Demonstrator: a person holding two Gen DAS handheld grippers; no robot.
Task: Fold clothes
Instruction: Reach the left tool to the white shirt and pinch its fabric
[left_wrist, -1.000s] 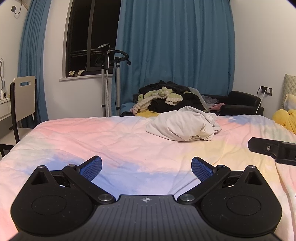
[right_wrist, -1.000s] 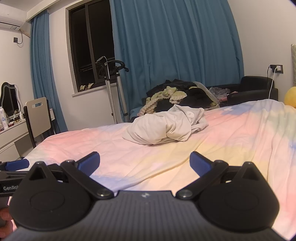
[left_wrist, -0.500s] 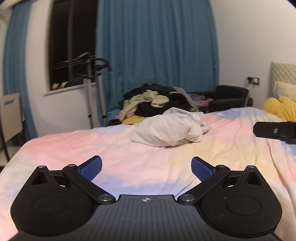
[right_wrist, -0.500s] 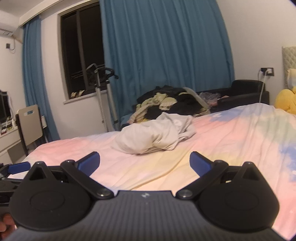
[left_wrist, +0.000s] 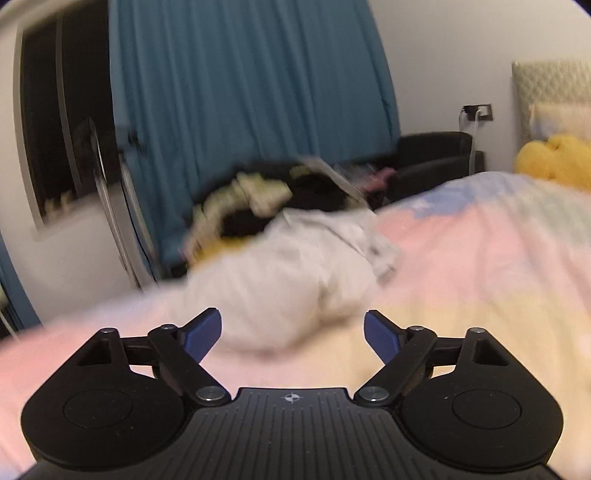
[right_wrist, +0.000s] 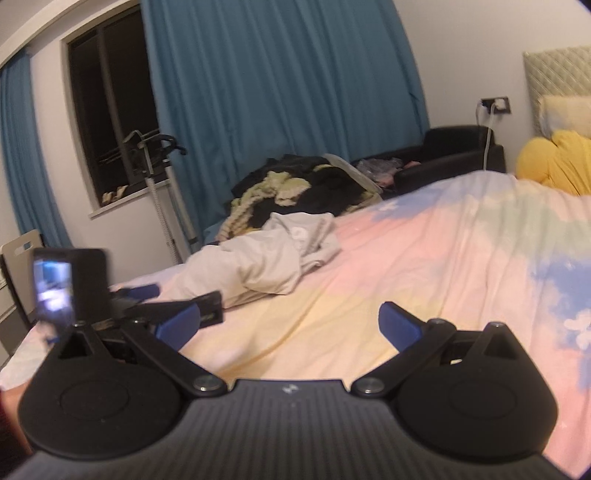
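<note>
A crumpled off-white garment lies in a heap on the pastel bedspread. In the blurred left wrist view my left gripper is open, its blue pads just short of the heap's near edge, nothing between them. My right gripper is open too, over bare bedspread to the right of the garment and farther back from it. The left gripper's body with its camera screen shows at the left of the right wrist view, close to the garment.
Beyond the bed's far edge a dark pile of clothes sits before blue curtains. A garment steamer stand is by the window. A black armchair and a yellow plush are at the right, a chair at the left.
Both grippers have moved forward toward the white garment, the left one fastest and now nearly at the heap. Both views have swung to the right. Both stay open.
</note>
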